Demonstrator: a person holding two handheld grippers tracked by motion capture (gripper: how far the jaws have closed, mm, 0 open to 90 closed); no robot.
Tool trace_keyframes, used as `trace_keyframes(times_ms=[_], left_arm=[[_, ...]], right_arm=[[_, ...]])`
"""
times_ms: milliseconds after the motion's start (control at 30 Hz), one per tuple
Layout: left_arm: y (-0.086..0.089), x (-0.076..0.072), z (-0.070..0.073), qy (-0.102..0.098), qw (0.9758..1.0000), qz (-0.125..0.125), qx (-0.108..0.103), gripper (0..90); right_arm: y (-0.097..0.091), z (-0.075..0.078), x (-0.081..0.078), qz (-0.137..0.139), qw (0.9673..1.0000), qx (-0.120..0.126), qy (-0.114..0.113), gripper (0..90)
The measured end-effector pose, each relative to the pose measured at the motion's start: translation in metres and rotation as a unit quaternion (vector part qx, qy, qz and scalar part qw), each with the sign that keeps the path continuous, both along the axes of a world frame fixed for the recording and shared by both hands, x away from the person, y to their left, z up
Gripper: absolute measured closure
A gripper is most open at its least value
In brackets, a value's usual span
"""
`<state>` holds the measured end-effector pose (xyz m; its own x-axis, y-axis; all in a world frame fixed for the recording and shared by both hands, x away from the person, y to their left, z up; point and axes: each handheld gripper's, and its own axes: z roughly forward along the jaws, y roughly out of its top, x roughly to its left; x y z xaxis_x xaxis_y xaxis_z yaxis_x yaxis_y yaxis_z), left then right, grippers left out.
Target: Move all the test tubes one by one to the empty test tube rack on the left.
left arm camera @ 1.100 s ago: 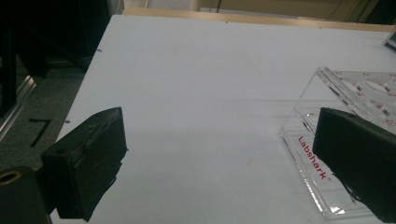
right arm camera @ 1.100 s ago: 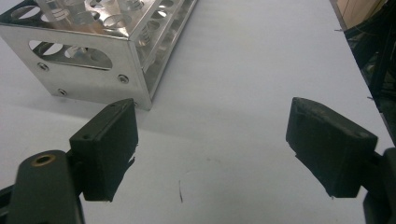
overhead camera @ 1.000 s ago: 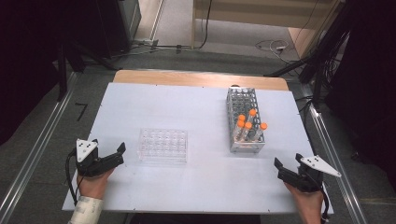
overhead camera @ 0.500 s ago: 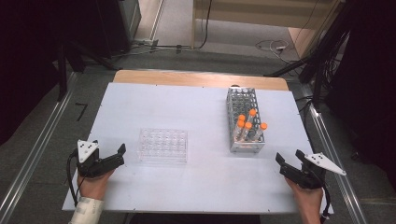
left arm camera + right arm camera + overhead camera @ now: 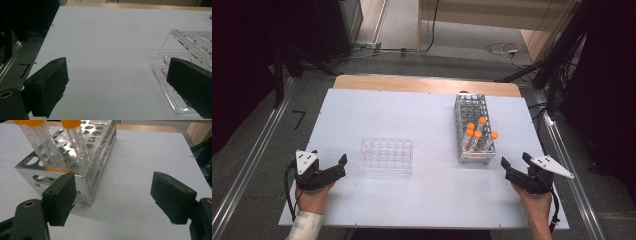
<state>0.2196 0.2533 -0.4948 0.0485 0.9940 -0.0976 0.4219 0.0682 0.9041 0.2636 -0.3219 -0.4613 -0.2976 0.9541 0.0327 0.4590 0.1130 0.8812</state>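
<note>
A metal tube rack (image 5: 473, 125) stands on the right of the white table top (image 5: 412, 115), with several orange-capped tubes (image 5: 477, 133) in its near end. A clear well plate (image 5: 386, 155) lies left of centre. My left gripper (image 5: 341, 167) is open just left of the plate, low over the table. My right gripper (image 5: 515, 160) is open just right of the rack's near corner. In the left gripper view the open gripper (image 5: 117, 82) has the plate's corner (image 5: 185, 42) by its right jaw. In the right gripper view the open gripper (image 5: 116, 195) faces the rack (image 5: 97, 152) and tubes (image 5: 75, 142) at the left.
A bare wooden strip (image 5: 422, 84) runs along the table's far edge. Metal rails (image 5: 562, 150) flank both sides. Dark equipment and cables (image 5: 562, 60) stand beyond the table on the floor.
The right gripper has crept slightly forward toward the rack's near corner. The left gripper has hardly moved.
</note>
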Motion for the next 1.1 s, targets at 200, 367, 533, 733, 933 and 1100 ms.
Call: trace_keyframes(times_ms=[200, 367, 533, 733, 933, 1100], left_arm=[[0.001, 0.0, 0.0, -0.001, 1.0, 0.001, 0.0, 4.1], [0.0, 0.001, -0.001, 0.0, 1.0, 0.001, -0.001, 4.1], [0.001, 0.001, -0.001, 0.0, 1.0, 0.001, -0.001, 4.1], [0.0, -0.001, 0.0, -0.005, 1.0, 0.003, -0.002, 4.6], [0.0, 0.0, 0.0, -0.004, 1.0, 0.001, -0.003, 4.7], [-0.001, 0.0, 0.0, -0.005, 1.0, 0.001, -0.003, 4.7]], right_arm=[[0.007, 0.003, 0.004, 0.01, 0.9999, 0.0, -0.004, 20.2], [0.014, 0.004, 0.009, 0.02, 0.9998, -0.002, -0.005, 20.9], [0.019, 0.006, 0.012, 0.025, 0.9997, -0.005, -0.007, 21.5], [0.025, 0.006, 0.019, 0.027, 0.9996, -0.006, -0.007, 22.0], [0.029, 0.005, 0.025, 0.027, 0.9995, -0.014, -0.008, 24.9], [0.034, 0.006, 0.031, 0.035, 0.9992, -0.013, -0.012, 32.3]])
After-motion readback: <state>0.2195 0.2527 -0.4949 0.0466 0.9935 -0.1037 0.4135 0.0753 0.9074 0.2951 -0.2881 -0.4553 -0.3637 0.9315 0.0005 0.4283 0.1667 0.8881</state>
